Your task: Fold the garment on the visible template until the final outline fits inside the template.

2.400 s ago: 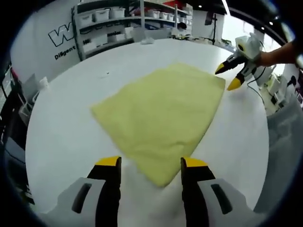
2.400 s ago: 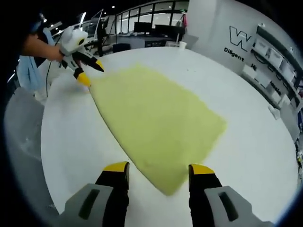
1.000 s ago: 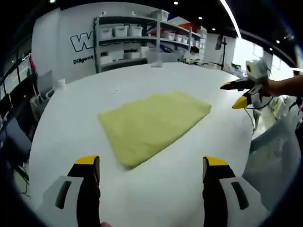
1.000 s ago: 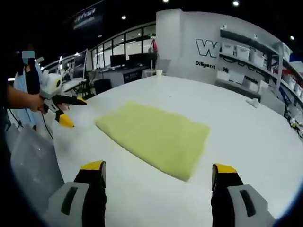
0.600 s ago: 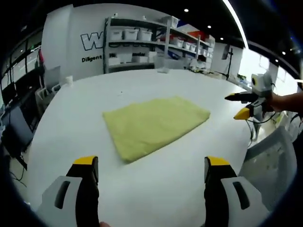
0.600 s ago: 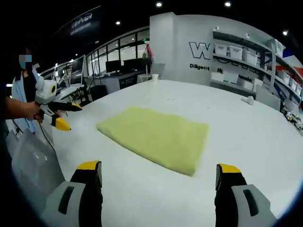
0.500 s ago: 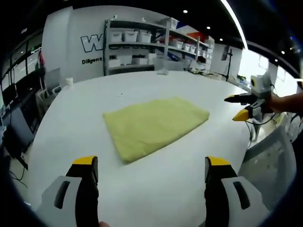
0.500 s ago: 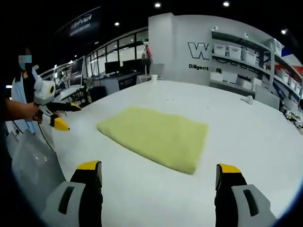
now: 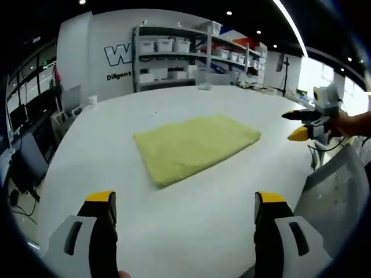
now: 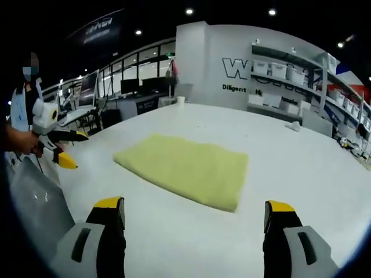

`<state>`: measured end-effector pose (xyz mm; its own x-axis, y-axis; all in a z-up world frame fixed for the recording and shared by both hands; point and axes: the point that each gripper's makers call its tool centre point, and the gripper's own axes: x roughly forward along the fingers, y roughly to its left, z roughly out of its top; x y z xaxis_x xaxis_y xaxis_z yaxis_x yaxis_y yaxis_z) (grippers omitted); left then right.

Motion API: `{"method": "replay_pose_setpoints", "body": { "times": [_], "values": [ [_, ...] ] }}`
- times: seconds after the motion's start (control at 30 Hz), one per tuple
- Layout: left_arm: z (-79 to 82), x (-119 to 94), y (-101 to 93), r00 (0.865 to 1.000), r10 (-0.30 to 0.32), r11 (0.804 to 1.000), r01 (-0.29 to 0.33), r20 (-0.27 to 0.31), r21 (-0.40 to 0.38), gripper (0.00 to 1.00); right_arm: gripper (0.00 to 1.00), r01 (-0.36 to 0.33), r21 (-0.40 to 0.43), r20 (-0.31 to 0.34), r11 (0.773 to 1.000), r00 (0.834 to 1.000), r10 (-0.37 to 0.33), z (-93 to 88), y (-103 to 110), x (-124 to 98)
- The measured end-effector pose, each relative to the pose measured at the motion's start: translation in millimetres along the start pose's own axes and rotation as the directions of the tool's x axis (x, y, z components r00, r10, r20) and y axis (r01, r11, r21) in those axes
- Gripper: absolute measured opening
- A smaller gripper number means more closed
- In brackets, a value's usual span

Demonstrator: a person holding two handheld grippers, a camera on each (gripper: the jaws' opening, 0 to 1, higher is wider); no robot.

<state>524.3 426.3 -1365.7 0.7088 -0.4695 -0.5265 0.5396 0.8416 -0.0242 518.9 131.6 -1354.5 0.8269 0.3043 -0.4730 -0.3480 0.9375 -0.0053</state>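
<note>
Withdrawn since the earlier frames: both claws, now well apart from the cloth. Left gripper (image 9: 182, 211): jaws wide, empty. Right gripper (image 10: 194, 217): jaws wide, empty. Yellow garment (image 9: 196, 146): folded flat rectangle, centre of frame, on white table (image 9: 191, 231). No template outline discernible; folding appears complete.

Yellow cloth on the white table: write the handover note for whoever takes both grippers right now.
Left gripper: open, fingers wide apart, holding nothing, raised short of the cloth.
Right gripper: open, empty, also back from the cloth; it is seen from the side in the left gripper view.
Yellow cloth: lies flat as a folded rectangle near the middle of the white table, touched by neither gripper.
Done: the cloth looks folded.
Left: no template outline can be made out, so check the fit before stopping.
</note>
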Motion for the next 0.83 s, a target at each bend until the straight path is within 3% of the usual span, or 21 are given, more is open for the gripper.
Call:
{"method": "replay_pose_setpoints", "body": {
  "times": [0.27,0.83],
  "values": [
    [-4.0,7,-1.2,1.000,0.015,1.000,-0.015,0.010,0.002,0.95,0.99,0.017,0.017,0.009,1.000,1.000,-0.017,0.8,3,3],
    [-2.6,8,-1.1,1.000,0.014,1.000,-0.015,0.023,0.011,0.96,0.99,-0.023,0.031,-0.004,0.999,1.000,0.023,-4.7,15,8]
  ]
}}
